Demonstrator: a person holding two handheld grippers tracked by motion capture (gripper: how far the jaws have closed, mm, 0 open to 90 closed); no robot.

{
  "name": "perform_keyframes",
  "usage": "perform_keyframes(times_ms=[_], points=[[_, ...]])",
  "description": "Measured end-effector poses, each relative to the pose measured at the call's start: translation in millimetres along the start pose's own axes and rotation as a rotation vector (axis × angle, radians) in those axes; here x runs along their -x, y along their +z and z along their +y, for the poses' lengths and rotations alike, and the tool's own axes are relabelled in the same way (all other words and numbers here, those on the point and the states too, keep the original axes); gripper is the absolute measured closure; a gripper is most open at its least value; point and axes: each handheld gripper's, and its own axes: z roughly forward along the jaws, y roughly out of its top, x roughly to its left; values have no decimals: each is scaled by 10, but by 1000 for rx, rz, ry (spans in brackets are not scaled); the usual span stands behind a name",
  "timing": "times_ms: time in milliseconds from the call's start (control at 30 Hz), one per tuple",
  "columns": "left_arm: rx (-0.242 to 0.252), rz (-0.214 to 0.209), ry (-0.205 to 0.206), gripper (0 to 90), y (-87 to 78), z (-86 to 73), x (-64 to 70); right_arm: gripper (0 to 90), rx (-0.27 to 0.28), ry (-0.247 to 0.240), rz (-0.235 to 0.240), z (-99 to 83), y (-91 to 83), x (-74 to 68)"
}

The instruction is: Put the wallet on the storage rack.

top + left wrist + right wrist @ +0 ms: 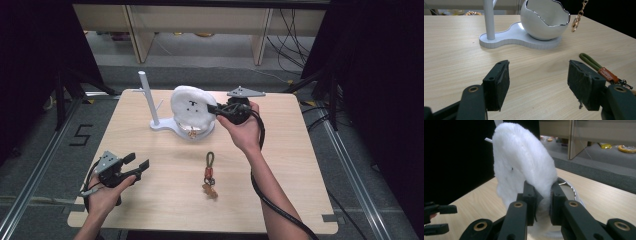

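Observation:
A white fluffy plush (190, 104) hangs above the white egg-shaped bowl (197, 132) on a white stand base (162, 126) with a post (148, 95). My right gripper (214, 109) is shut on the plush's edge (543, 192); its jaws pinch the fur. A gold chain (577, 17) dangles from the plush beside the bowl (545, 22). My left gripper (137, 164) stands open near the table's front left, its pads (501, 82) wide apart with nothing between them. A green strap keychain (209, 172) lies on the table, and in the left gripper view (599, 68) it is just right of the jaws.
The wooden table (150, 200) has bare room at its front and right. Beyond its far edge are shelving legs (260, 42) and cables on the floor. Dark curtains flank both sides.

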Motion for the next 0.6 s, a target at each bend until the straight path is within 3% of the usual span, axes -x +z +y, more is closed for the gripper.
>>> perform_keyframes(times_ms=[33,100,167,333,400,600], points=[[-3,3,-1,337,9,-14,-2,799,-10,31,-2,26,15,7],[4,-3,-3,337,23,-22,-7,799,5,6,-8,35,37,27],[0,3,-3,337,22,-27,-7,798,-8,25,-14,73,65,34],[-1,3,-2,337,28,-43,-18,798,-1,0,-23,111,123,78],[2,-2,-6,338,33,-49,-22,797,-7,25,-25,120,146,84],[-5,4,-5,337,37,-55,-20,795,-4,22,-41,135,215,127]])
